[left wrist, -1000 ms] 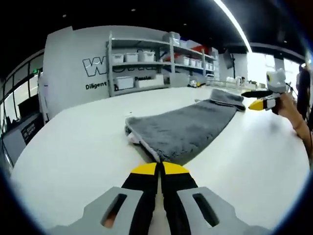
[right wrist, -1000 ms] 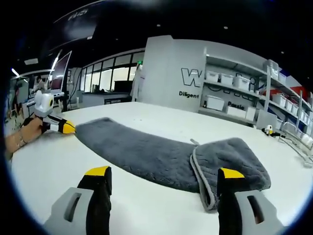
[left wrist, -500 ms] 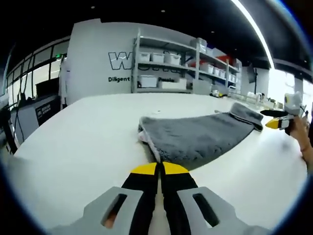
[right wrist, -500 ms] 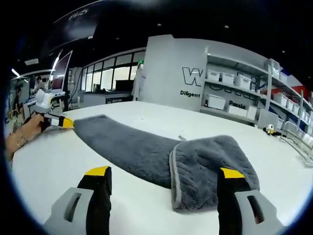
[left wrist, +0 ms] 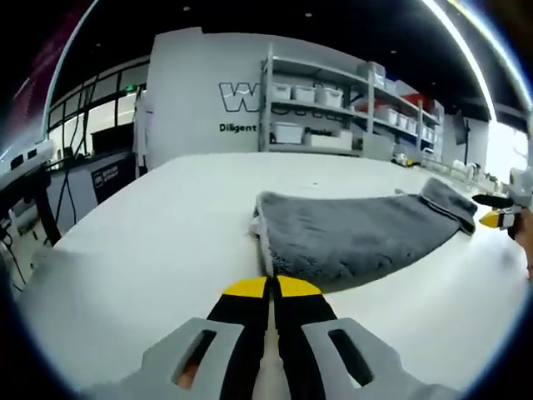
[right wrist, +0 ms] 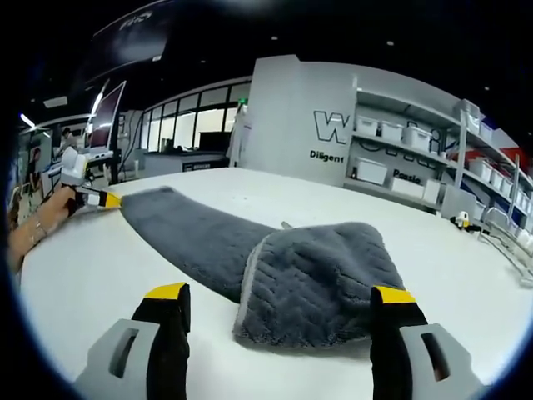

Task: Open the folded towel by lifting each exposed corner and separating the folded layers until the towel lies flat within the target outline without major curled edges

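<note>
One towel (right wrist: 283,267), grey and plush, lies on the white table (left wrist: 150,242). It looks soft, limp and light, so it should drape rather than hold shape (best taken by a corner or hemmed edge, pinching one layer only).

In the right gripper view it runs from 10 o'clock toward centre, with one end folded over on itself at about 5 o'clock, a pale hem along that fold.

The left gripper (left wrist: 270,287) has its jaws pressed together at the towel's near edge; whether cloth sits between them I cannot tell. The right gripper (right wrist: 279,293) stands wide apart, holding nothing, the folded end just ahead between its jaws.
</note>
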`<state>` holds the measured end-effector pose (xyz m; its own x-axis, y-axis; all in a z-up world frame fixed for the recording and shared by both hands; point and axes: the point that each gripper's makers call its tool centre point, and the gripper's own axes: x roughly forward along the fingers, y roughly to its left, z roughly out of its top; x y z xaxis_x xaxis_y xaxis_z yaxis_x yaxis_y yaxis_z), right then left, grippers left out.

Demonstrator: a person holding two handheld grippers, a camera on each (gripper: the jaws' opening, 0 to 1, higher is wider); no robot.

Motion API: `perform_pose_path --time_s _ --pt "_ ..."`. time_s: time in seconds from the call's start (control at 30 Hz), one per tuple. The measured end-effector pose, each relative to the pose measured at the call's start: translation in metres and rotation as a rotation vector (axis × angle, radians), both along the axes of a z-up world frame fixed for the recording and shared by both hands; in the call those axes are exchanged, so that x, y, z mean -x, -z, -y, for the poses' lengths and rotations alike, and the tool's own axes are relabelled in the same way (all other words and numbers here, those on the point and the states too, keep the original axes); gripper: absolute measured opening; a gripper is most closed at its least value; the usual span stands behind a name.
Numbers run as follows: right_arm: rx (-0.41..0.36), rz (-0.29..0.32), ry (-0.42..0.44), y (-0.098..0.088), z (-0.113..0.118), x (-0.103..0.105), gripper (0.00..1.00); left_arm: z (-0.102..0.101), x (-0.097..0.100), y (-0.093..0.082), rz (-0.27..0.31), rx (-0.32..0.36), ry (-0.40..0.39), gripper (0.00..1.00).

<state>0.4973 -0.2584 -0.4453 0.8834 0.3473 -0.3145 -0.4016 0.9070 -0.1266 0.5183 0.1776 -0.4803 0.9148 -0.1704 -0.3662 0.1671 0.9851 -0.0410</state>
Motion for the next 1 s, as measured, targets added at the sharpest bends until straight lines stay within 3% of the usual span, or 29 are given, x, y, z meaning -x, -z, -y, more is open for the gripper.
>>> perform_pose_path --time_s 0.2,0.5,0.8,0.9,0.93,1.0 --pt "0.015 -0.011 -0.011 0.005 -0.005 0.001 0.89 -0.014 0.005 0.000 0.001 -0.057 -0.044 0.02" --pt "0.049 0.008 -0.068 0.004 -0.019 0.004 0.85 -0.036 0.005 -0.006 0.034 -0.041 -0.124 0.02" --pt "0.073 0.014 -0.121 0.006 -0.032 0.007 0.79 -0.048 0.003 -0.010 0.060 -0.088 -0.188 0.03" --pt "0.078 0.016 -0.143 0.006 -0.036 0.008 0.79 -0.048 0.006 -0.019 0.085 -0.093 -0.191 0.09" --pt "0.076 0.015 -0.152 0.006 -0.038 0.008 0.79 -0.045 0.006 -0.025 0.115 -0.071 -0.181 0.17" --pt "0.074 0.013 -0.166 0.006 -0.041 0.010 0.79 -0.045 0.009 -0.028 0.111 -0.067 -0.185 0.30"
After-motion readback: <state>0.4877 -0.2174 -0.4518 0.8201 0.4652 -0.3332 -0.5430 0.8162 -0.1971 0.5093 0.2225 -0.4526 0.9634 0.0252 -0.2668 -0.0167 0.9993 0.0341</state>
